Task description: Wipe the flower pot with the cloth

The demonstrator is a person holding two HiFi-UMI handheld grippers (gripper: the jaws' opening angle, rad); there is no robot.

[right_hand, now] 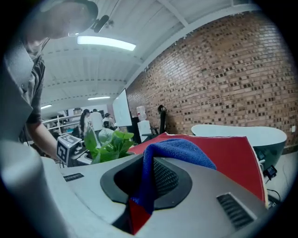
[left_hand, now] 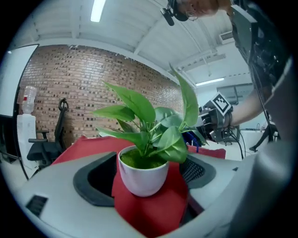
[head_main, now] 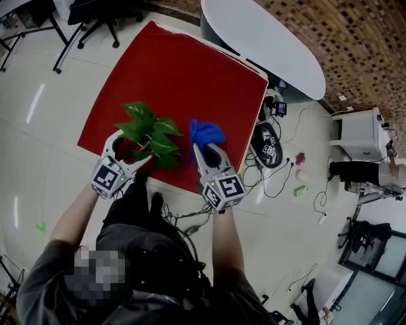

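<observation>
A white flower pot [left_hand: 142, 175] with a green leafy plant [head_main: 152, 132] stands on the red table cover [head_main: 177, 82] near its front edge. My left gripper [head_main: 130, 150] is open, its jaws wide on either side of the pot; in the left gripper view a gap shows at the pot's right side. My right gripper [head_main: 209, 153] is just right of the plant, shut on a blue cloth [right_hand: 179, 151]. The cloth bunches up ahead of the jaws and drapes over one of them, and shows as a blue clump [head_main: 206, 132] in the head view.
A white oval table [head_main: 263, 38] stands beyond the red table's far right corner. Cables and small devices [head_main: 266, 143] lie on the floor to the right. An office chair [head_main: 95, 16] stands at the far left. A brick wall runs behind.
</observation>
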